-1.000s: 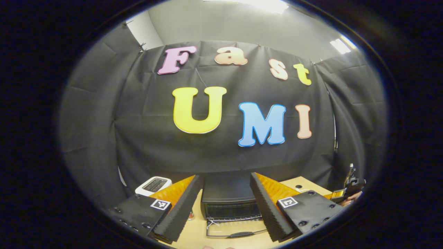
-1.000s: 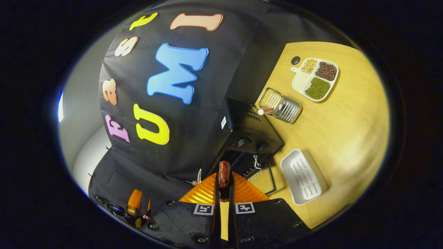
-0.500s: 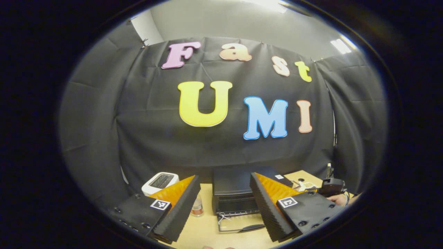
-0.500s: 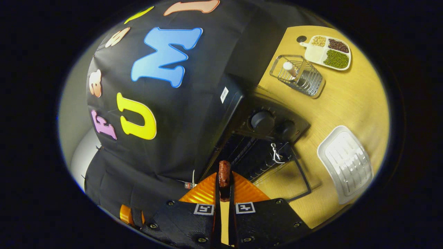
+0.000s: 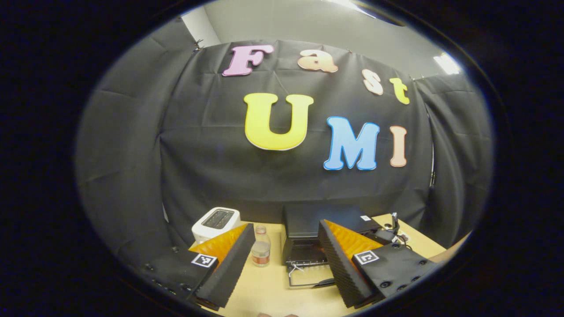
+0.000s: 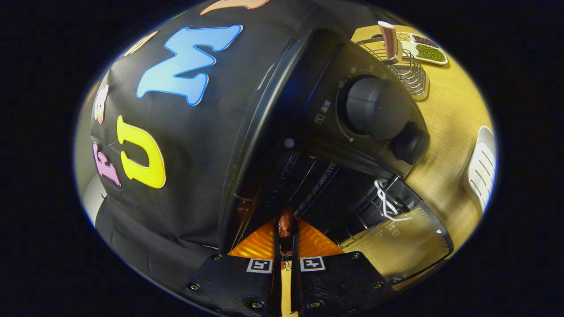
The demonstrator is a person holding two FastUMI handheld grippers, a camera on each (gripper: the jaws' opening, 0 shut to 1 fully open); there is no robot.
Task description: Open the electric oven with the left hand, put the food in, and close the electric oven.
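Left gripper view: the left tool (image 5: 286, 264) is released, its two fingers spread wide with nothing between them, held above the near part of the wooden counter (image 5: 269, 295). Beyond it stands the black electric oven (image 5: 324, 220), its glass door (image 5: 310, 276) folded down flat towards the viewer, handle at the near edge. A white string hangs at the door's left hinge corner. Just left of the oven stands a small clear bottle (image 5: 261, 247) with a label band; its contents cannot be made out. Further left is a white toaster (image 5: 216, 223), slots facing up.

Right gripper view: the right tool (image 6: 285, 240) is clenched on a reddish-brown sausage (image 6: 285, 224), both fingers pressing its sides, its far end projecting past the fingertips. The sausage sits at the mouth of the oven cavity (image 6: 317, 185), over the wire rack; whether it touches the rack cannot be told. The lowered door lies to the right. Two dark control knobs (image 6: 374, 108) sit on the oven's front panel. Beyond the oven, a wire rack basket (image 6: 407, 70) holds a striped cup. Past it, a white divided tray (image 6: 425, 46) carries green beans, dark beans and pale beans in separate compartments. A white ribbed dish (image 6: 482, 169) lies on the counter at the right edge.
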